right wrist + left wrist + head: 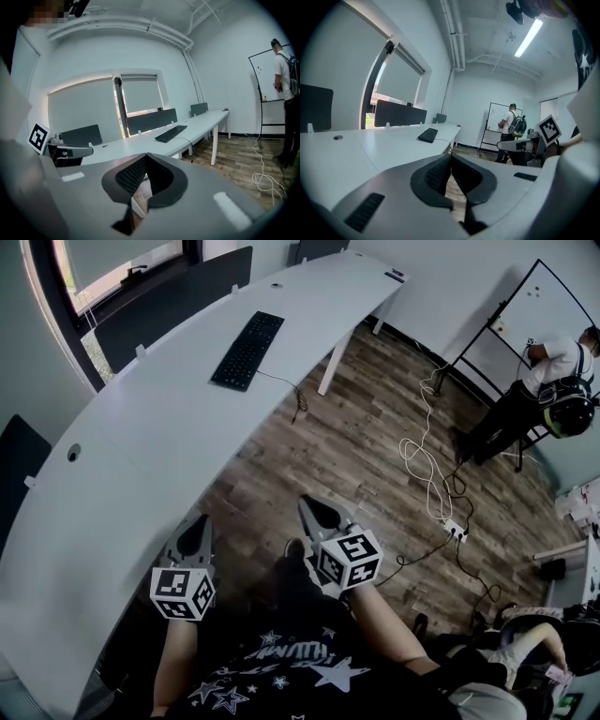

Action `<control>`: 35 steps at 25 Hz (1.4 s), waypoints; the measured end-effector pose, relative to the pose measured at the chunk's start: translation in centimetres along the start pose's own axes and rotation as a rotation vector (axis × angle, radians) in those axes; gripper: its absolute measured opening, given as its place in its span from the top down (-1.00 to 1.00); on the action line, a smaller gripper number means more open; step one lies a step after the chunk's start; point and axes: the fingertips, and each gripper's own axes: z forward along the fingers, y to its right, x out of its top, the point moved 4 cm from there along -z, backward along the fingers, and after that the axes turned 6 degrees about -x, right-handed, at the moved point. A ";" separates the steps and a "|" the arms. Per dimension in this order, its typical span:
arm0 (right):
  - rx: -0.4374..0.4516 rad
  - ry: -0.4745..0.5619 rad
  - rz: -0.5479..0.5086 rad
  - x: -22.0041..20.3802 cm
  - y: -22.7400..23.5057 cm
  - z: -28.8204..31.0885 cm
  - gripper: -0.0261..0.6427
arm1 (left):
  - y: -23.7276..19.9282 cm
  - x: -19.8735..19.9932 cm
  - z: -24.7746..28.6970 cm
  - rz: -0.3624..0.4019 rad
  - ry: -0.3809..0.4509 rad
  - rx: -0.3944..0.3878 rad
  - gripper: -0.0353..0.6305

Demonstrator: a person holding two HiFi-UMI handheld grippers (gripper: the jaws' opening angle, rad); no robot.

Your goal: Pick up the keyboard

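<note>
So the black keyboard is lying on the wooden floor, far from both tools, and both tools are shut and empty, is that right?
Not quite. The keyboard lies on the white desk, not on the wooden floor, as the head view shows. The rest holds: it is far from the left tool and the right tool, and both are shut and empty.

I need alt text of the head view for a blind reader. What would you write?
A black rectangular keyboard lies far off on a long curved white table, its dark cable hanging over the edge. Close to the camera, the left gripper and the right gripper are both shut and empty.
</note>
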 end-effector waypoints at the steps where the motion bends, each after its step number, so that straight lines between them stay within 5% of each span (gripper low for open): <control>1: -0.001 -0.002 0.003 0.2 0.5 0.3 0.91 | -0.1 0.2 0.8 -0.001 -0.005 -0.002 0.86; 10: -0.008 -0.009 -0.002 3.0 8.1 5.3 0.91 | 0.2 3.0 11.0 0.017 -0.041 -0.041 0.86; 21: 0.066 -0.038 -0.004 6.5 16.7 12.3 0.91 | 0.0 6.5 21.8 0.009 -0.050 0.008 0.86; 35: 0.169 -0.027 -0.019 8.4 18.1 15.7 0.91 | -1.2 8.4 24.3 0.025 -0.068 0.073 0.86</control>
